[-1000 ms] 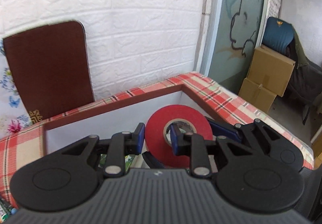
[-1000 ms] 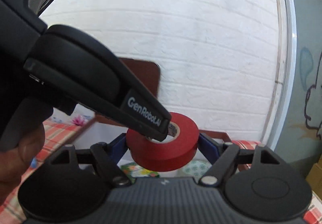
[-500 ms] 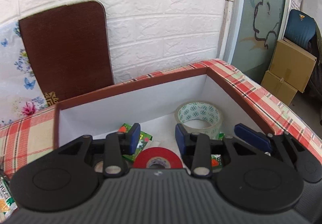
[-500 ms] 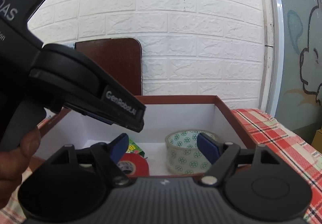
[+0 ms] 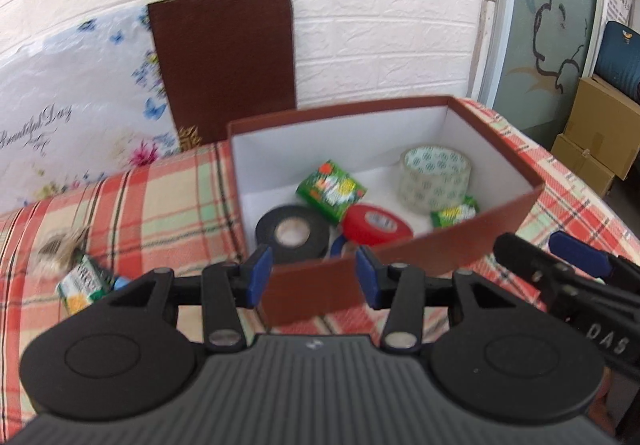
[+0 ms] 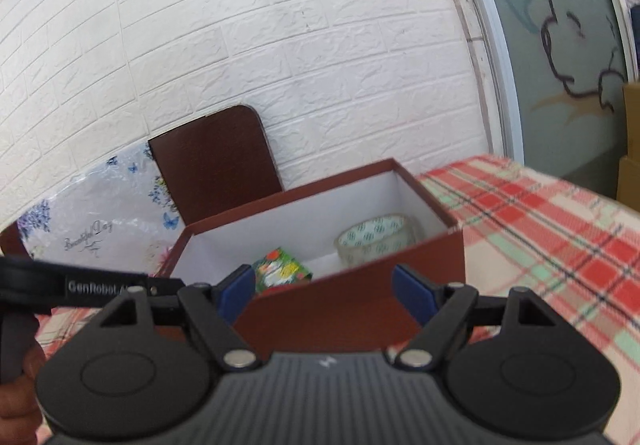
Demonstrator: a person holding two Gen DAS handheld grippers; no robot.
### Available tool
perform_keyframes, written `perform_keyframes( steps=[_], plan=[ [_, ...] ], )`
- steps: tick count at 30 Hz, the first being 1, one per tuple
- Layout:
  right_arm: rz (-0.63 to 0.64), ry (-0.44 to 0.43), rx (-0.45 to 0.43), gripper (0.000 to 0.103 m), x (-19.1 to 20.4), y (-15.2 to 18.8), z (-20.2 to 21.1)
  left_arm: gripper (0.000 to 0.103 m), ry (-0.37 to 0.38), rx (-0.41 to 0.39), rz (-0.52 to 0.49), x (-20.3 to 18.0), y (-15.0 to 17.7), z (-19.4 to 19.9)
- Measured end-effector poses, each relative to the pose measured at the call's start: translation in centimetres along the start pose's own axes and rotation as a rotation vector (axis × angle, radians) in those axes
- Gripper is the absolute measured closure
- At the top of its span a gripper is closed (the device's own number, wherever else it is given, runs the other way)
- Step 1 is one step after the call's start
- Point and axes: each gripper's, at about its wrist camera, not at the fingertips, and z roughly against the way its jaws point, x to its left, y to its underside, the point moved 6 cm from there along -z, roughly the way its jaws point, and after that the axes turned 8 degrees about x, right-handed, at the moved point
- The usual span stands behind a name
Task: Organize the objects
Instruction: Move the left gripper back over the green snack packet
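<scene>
A brown box (image 5: 400, 257) with a white inside stands on the plaid cloth. In it lie a red tape roll (image 5: 376, 225), a black tape roll (image 5: 292, 233), a clear patterned tape roll (image 5: 434, 177), a green packet (image 5: 330, 191) and a small green packet (image 5: 454, 213). My left gripper (image 5: 314, 279) is open and empty in front of the box's near wall. My right gripper (image 6: 326, 291) is open and empty, also before the box (image 6: 352, 297); the clear tape (image 6: 374, 239) and green packet (image 6: 280, 269) show inside.
A green-and-white packet (image 5: 82, 281) and a blurred brownish object (image 5: 56, 249) lie on the cloth left of the box. A brown board (image 5: 224, 57) and a floral sheet (image 5: 76, 101) lean on the white brick wall. Cardboard boxes (image 5: 596, 141) stand at the right.
The red tape roll, held between both grippers a second ago, now lies in the box. Both grippers have drawn back from over the box to in front of it.
</scene>
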Motion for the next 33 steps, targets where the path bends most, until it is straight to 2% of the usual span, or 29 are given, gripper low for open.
perform_keyframes(
  steps=[6,8,11,13,24,33],
  plan=[
    [-0.033,-0.021,0.066,0.024,1.1,2.8,2.0,0.048,-0.027,0.034,0.028,1.5,3.9,0.7],
    [-0.04,-0.025,0.071,0.024,1.5,3.2,2.4,0.048,-0.031,0.045,0.028,1.8,4.9,0.9],
    [-0.037,-0.032,0.072,0.024,2.4,3.7,3.1,0.039,-0.049,0.037,0.032,2.5,5.9,1.3],
    [-0.029,-0.03,0.069,0.023,3.1,4.0,3.5,0.039,-0.054,0.033,0.032,2.8,6.5,1.6],
    [0.003,-0.031,0.067,0.021,5.2,4.9,4.9,0.036,-0.058,0.021,0.038,3.8,8.0,2.2],
    [0.012,-0.03,0.092,0.02,5.6,5.3,4.2,0.036,-0.069,0.022,0.022,4.4,8.4,1.8]
  ],
)
